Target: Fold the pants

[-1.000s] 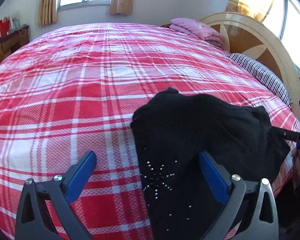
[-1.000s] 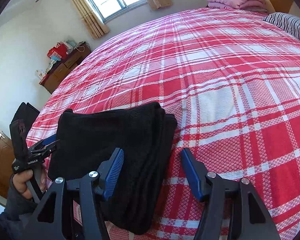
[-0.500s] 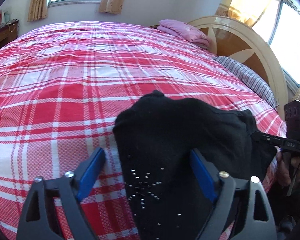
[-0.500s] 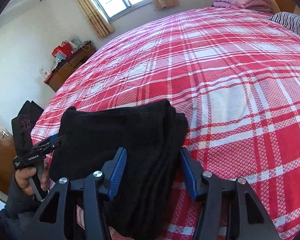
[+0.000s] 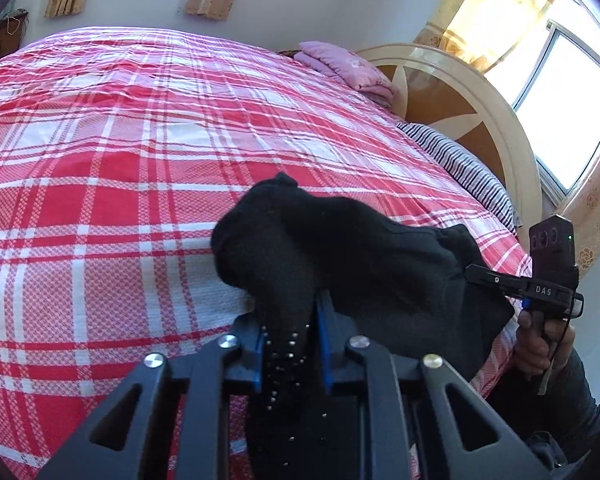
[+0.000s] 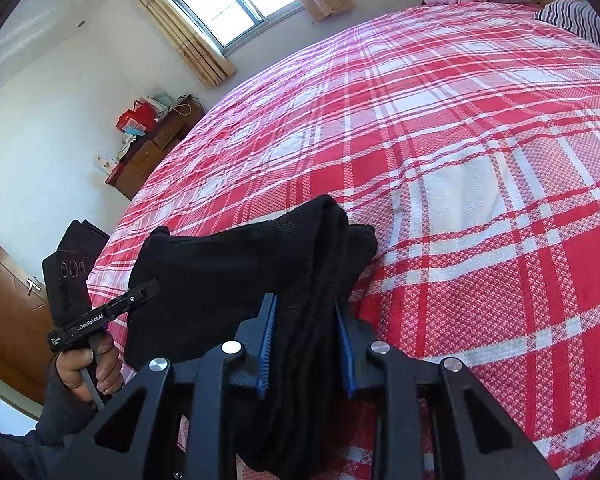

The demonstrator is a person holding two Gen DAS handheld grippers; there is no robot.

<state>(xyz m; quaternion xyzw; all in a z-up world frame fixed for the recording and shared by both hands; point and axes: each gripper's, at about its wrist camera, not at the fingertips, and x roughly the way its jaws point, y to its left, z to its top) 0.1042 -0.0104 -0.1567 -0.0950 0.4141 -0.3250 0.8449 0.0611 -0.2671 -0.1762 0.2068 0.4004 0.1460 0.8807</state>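
1. The left gripper (image 5: 290, 334) is pointing forward and downward over the near edge of the bed (image 5: 100, 168). Its jaws have just been closing, and its blue pads (image 5: 323, 344) are now pinching a bunched end of the black pants (image 5: 340, 256), the part dotted with small studs.
2. The right gripper (image 6: 306, 336) is angling down the same way. Its jaws have also just been closing and are clamping a thick stack of folded layers of the pants.
3. In the right wrist view, the person's left hand (image 6: 88, 368) is gripping its tool's handle, left of the fingers.
4. Beyond both sets of fingers, the pants are lying in a folded black bundle on the red plaid bedspread (image 6: 460, 160), stretched between the two grippers.
5. Far past the fingers, a pink folded blanket (image 5: 344, 66) is sitting by the headboard (image 5: 460, 92).
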